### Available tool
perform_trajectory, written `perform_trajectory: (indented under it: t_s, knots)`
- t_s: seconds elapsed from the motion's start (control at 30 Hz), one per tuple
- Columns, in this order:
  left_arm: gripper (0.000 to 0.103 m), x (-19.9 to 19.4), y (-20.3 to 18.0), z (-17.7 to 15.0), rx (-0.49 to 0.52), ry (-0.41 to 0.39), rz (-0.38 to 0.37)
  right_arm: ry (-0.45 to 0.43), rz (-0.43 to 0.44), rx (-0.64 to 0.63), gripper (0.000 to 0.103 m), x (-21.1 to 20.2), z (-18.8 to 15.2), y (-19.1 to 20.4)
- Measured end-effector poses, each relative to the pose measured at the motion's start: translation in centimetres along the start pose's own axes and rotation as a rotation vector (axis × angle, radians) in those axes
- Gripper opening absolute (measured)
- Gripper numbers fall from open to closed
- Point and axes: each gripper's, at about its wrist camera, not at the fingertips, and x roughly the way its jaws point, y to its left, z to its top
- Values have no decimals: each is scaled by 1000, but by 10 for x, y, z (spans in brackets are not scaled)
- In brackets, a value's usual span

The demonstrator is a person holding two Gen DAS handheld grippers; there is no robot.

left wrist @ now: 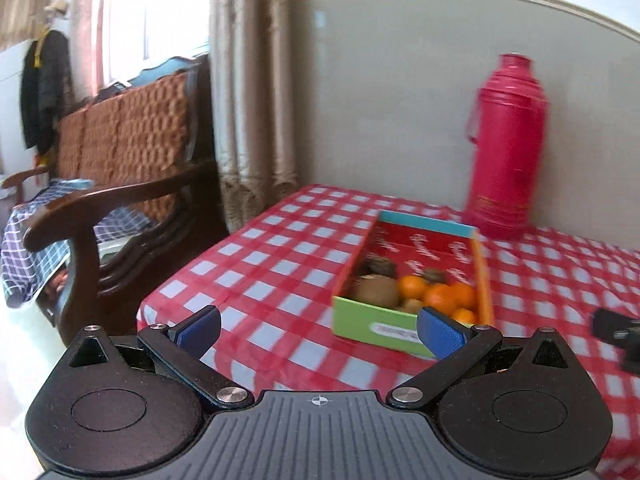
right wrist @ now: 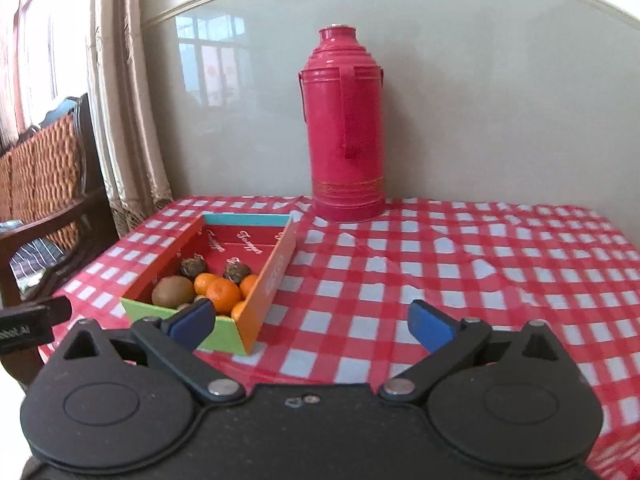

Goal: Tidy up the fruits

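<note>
A colourful cardboard box (left wrist: 372, 326) (right wrist: 276, 272) with a green front wall, orange side and red inside stands on the checked tablecloth. It holds several oranges (left wrist: 440, 298) (right wrist: 224, 294), a brown kiwi (left wrist: 376, 292) (right wrist: 173, 291) and dark round fruits (left wrist: 382, 266) (right wrist: 193, 267). My left gripper (left wrist: 320, 330) is open and empty, held back above the table's near edge, short of the box. My right gripper (right wrist: 310, 326) is open and empty too, to the right of the box's front corner. The tip of the other gripper shows at the edge of each view.
A tall red thermos flask (left wrist: 506, 148) (right wrist: 346, 128) stands at the back of the table against the grey wall. The red-and-white tablecloth (right wrist: 460, 280) stretches bare to the right. A dark wooden bench (left wrist: 120, 200) with a woven cushion and curtains are left of the table.
</note>
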Motion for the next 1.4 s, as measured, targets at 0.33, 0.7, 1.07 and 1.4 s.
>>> perform_trajectory:
  t_s: [0.33, 0.7, 1.07, 1.4]
  knots:
    - [103, -31, -19, 5, 51, -5, -39, -10, -6, -11, 97, -18, -1, -1]
    - [103, -28, -20, 3, 54, 0, -25, 2, -6, 10, 97, -15, -5, -5]
    - [103, -28, -17, 6, 47, -11, -28, 3, 10, 11, 97, -14, -4, -4]
    - [103, -29, -17, 7, 50, -16, -31, 0, 20, 2, 97, -14, -4, -1]
